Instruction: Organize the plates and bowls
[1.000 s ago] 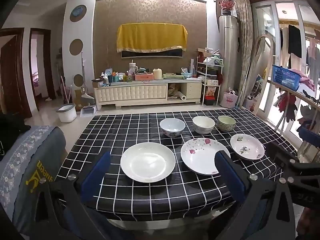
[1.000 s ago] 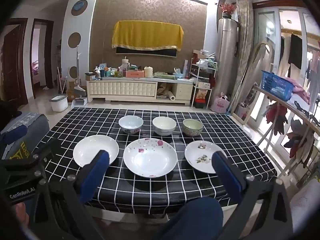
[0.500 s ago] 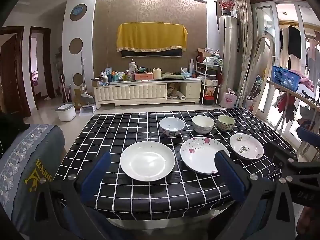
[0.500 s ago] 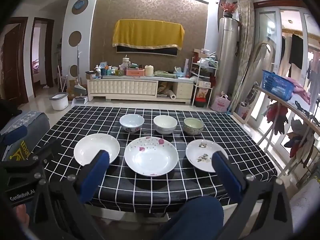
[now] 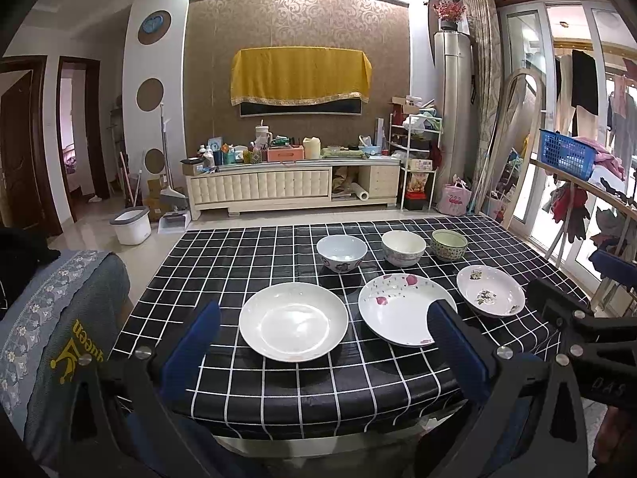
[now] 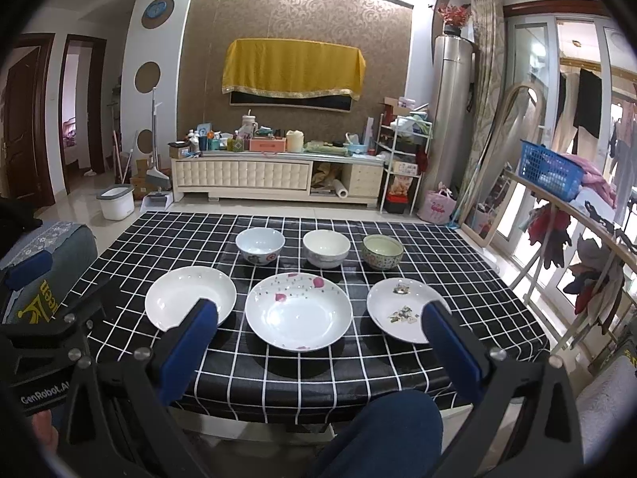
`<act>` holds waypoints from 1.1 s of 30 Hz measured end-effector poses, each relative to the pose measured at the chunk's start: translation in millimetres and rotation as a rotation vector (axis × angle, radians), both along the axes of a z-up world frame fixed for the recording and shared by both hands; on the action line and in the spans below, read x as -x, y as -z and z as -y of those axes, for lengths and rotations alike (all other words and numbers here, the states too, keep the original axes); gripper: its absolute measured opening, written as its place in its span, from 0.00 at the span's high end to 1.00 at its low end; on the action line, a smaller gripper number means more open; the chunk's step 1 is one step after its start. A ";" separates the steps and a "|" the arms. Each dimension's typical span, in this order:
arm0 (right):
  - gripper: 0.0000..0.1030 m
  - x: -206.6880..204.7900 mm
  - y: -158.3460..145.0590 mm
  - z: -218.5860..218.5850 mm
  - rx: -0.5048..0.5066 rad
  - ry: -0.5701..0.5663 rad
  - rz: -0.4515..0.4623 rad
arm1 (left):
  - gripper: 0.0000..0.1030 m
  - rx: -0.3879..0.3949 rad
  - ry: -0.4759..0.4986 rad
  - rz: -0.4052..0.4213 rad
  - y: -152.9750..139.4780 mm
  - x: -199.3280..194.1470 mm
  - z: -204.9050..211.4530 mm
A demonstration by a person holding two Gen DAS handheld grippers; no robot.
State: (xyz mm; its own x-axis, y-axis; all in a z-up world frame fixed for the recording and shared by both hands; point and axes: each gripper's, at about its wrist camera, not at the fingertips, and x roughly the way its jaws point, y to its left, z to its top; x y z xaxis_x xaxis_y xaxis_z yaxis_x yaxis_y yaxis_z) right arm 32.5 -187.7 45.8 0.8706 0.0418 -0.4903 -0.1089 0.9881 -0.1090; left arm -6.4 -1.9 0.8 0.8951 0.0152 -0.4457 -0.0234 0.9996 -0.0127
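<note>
Plates (image 5: 294, 321) unmoved since earlier; both tools open, barely shifted.

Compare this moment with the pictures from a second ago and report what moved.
Almost nothing. The left gripper and right gripper stay open and empty, short of the table; the views only drift slightly. The three plates, such as the plain white plate, and the three bowls behind them have not moved.
</note>
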 end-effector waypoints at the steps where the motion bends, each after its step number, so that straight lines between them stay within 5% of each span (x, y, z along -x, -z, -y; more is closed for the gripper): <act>1: 0.00 -0.2 -0.2 0.4 -0.001 -0.001 -0.002 | 0.00 0.000 0.000 0.001 0.2 0.1 0.4; 33: 0.00 4.8 0.6 -1.2 0.004 0.003 0.008 | 0.00 -0.001 0.006 0.016 1.1 2.9 0.5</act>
State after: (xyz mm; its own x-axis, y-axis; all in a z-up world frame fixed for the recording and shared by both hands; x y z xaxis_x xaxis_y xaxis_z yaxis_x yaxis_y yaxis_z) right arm 27.8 -186.5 45.2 0.8744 0.0368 -0.4839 -0.1046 0.9880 -0.1139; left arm -9.3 -2.4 -0.3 0.9020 0.0107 -0.4316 -0.0175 0.9998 -0.0118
